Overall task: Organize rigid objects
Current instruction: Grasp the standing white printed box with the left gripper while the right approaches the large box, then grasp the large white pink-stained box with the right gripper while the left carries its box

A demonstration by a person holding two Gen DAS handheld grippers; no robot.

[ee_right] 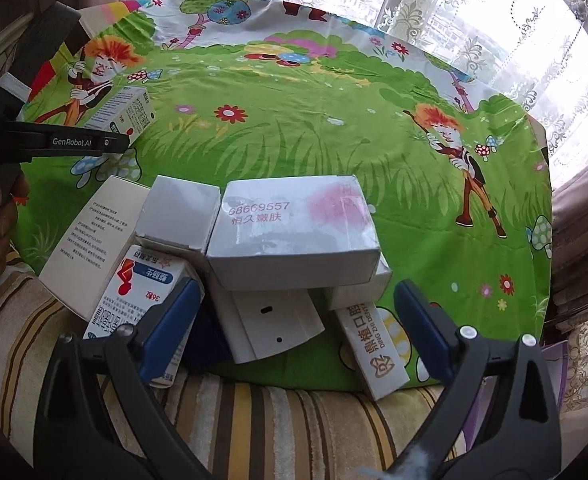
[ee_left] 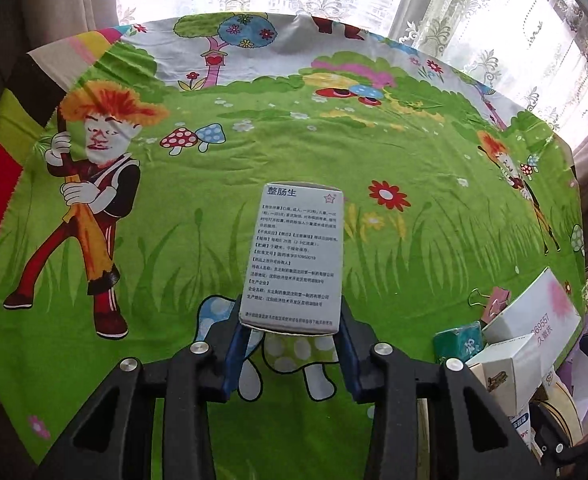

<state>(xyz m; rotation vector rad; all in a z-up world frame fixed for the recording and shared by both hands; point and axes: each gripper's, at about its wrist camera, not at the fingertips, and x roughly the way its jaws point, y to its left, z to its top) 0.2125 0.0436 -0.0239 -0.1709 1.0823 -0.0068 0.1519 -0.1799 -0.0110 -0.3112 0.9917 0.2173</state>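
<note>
1. Gripping a med box (ee_left: pixel 294 256), left claw (ee_left: pixel 292 330) is clamped on its near end, above the cloth-covered surface (ee_left: pixel 374 152).
2. Right claw (ee_right: pixel 296 312) wide apart, empty, over the box pile (ee_right: pixel 290 228) at surface's near edge.

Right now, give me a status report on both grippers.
Left gripper shut on medicine box, above the cartoon cloth. Right gripper open, facing box pile. Binder clip beside pile.
</note>
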